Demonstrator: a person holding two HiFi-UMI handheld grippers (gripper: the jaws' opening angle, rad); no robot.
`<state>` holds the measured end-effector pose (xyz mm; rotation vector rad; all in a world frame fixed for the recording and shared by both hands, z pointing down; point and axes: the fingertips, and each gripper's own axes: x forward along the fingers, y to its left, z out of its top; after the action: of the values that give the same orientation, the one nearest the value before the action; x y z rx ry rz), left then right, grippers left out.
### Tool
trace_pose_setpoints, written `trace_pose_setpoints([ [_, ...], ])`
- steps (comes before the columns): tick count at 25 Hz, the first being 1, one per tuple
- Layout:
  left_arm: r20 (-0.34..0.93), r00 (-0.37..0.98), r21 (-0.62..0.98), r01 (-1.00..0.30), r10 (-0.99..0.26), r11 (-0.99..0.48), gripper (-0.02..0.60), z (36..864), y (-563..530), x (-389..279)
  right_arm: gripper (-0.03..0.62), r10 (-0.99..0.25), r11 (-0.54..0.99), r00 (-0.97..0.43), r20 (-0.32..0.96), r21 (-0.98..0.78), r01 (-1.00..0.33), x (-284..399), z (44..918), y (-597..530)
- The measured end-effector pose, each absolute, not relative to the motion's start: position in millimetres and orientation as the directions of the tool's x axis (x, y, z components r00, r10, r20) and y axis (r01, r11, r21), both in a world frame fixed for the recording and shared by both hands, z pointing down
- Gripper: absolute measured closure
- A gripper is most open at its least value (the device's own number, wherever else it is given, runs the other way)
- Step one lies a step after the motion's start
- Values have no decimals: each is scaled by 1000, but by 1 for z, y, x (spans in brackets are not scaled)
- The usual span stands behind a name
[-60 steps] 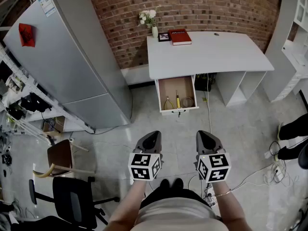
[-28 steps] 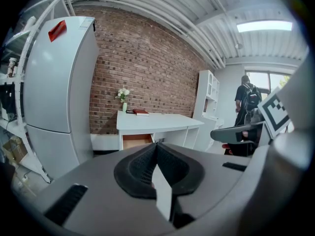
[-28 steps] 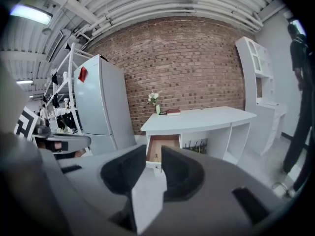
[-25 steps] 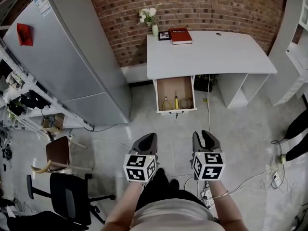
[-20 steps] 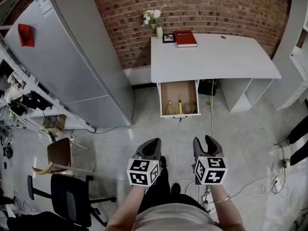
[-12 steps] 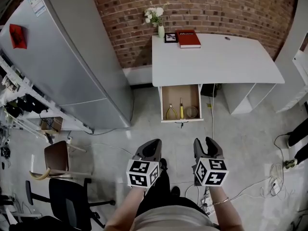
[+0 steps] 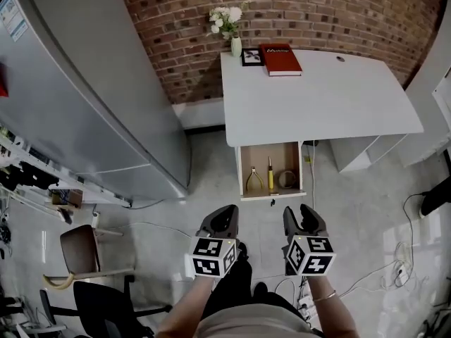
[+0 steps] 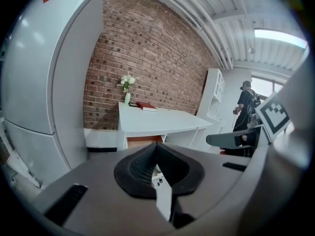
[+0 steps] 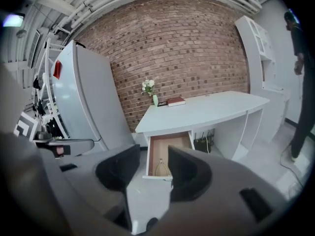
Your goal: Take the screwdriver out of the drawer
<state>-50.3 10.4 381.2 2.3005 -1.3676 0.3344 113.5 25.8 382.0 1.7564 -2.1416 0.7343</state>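
Tongs check: right tongs (image 7: 303, 217) just popped wide open with nothing between them, left tongs (image 7: 220, 220) pressed together. Screwdriver (image 7: 270, 175) lies mid-drawer (image 7: 255, 159), long axis front-to-back, well ahead of me. Right side looks slightly nearer.

The desk (image 7: 317, 94) is white, the book (image 7: 280, 59) red, the screwdriver (image 7: 270, 175) yellow-handled.

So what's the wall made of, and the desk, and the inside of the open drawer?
The wall looks like brick: small reddish-brown blocks with pale mortar lines, rough and matte. The desk has a smooth, plain white top, probably painted or laminated board; I can't tell which. The drawer inside is bare tan, likely unpainted wood or fibreboard.
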Motion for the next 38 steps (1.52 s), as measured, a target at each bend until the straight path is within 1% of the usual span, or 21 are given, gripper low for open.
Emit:
trace_pose_setpoints([
  [6,429,504,260,-863,-749,-432,589,390,-40,-56,428,-807,111,-206,554,-200,-973,103,396,-15],
  [13,445,525,280,-851,-725,-444,589,404,-75,-62,428,-801,77,-179,571,-198,-977,100,405,-45],
  [27,461,517,306,-855,-721,-418,588,435,-102,-49,428,-733,87,-214,646,-223,-971,102,461,-76],
  [38,495,486,295,-874,-720,-387,589,475,-116,-41,430,-668,131,-253,700,-224,-966,105,520,-108],
])
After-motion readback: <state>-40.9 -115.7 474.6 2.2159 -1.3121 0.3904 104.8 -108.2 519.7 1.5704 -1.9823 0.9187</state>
